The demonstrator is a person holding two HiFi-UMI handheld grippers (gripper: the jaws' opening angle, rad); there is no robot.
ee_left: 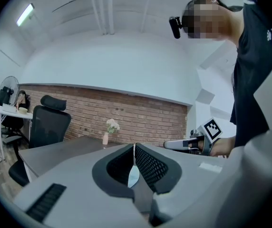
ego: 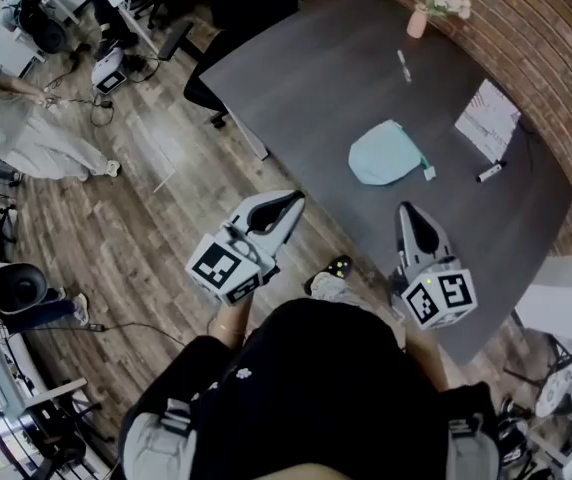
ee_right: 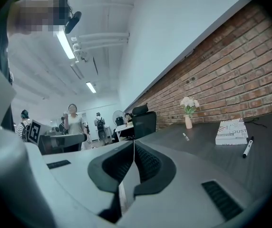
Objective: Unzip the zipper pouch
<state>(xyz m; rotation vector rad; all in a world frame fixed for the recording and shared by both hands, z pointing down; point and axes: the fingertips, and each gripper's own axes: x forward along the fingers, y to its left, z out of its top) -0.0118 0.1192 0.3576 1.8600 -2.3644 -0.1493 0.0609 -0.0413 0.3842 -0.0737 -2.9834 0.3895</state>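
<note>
Head view: pale mint-green fabric zipper pouch (ego: 386, 155) flat on the dark grey table top (ego: 306, 78), about mid-table, clear of the other items. Small pale tab at its near right corner, likely the zip pull, too small to confirm. Left gripper (ego: 296, 201) and right gripper (ego: 406, 209) both short of the pouch, apart from it, noses pointing up-picture toward the brick wall. Pouch ahead of both and between their two lines. Right gripper nearer: tips near the pouch's near edge, just right of the tab. Left gripper further off, out by the table's near-left edge, pouch ahead and to its right. Long axis hard to call: roughly as wide as deep, rounded far side, straighter near side running left to right. Left gripper view: jaws clenched tip to tip, nothing gripped. Right gripper view: same, pads together and empty, pouch itself not made out. Judged: approach only, zip not yet touched. Right side best placed for the pull, left side for pinning the fabric at the pouch's left end.
</note>
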